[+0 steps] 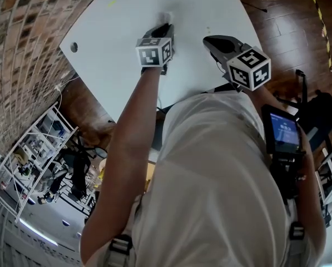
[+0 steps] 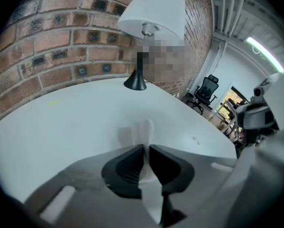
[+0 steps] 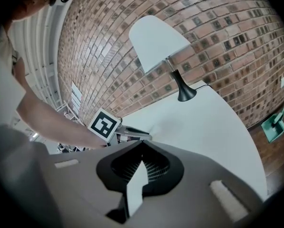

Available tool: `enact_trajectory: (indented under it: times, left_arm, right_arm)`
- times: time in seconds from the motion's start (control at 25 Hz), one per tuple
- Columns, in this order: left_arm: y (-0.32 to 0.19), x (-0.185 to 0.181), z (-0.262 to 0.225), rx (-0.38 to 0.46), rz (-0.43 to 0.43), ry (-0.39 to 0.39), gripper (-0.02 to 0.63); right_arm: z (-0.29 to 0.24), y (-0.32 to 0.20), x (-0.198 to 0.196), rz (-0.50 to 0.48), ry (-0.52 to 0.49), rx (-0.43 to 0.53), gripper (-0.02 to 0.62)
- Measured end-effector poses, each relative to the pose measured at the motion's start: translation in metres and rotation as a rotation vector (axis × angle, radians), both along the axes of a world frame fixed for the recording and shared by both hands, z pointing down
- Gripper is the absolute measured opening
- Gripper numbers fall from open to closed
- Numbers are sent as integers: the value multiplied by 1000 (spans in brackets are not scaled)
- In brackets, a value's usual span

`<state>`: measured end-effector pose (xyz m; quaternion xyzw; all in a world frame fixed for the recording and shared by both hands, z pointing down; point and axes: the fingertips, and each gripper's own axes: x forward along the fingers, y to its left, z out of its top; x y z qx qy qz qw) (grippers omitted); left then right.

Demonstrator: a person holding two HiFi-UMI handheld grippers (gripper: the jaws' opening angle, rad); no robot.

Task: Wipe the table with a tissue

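Seemingly soft, light and easily torn, the tissue [image 2: 145, 128] lies on the tabletop [image 2: 61, 127], well in from the near edge. The left gripper [image 2: 146, 148] pinches its bunched top, a sound hold. The right gripper [image 3: 142, 145], pressed together and empty, hovers nearer that edge.

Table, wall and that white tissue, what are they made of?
The table: smooth white top with a dull sheen, maybe laminate or painted wood. The wall: reddish-brown bricks with pale mortar lines between them. The tissue: thin soft paper, going by its limp white folds.
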<state>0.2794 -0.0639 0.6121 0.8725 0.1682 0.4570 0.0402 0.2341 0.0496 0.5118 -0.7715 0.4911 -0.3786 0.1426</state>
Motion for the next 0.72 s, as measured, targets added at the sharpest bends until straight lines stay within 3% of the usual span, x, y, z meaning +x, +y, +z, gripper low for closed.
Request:
enact_trajectory:
  times: [0.24, 0.36, 0.52, 0.72]
  left_arm:
    - [26, -37, -1, -117, 157, -139, 46]
    - [35, -59, -8, -201, 234, -122, 49]
    - [37, -81, -32, -352, 176, -21, 49]
    - [37, -122, -39, -484, 100, -12, 49]
  right_arm:
    - [-6, -6, -4, -8, 20, -3, 8]
    - [-5, 2, 1, 11, 42, -28, 8]
    - [6, 24, 2, 53, 45, -85, 8]
    - [11, 27, -15, 86, 41, -121, 8]
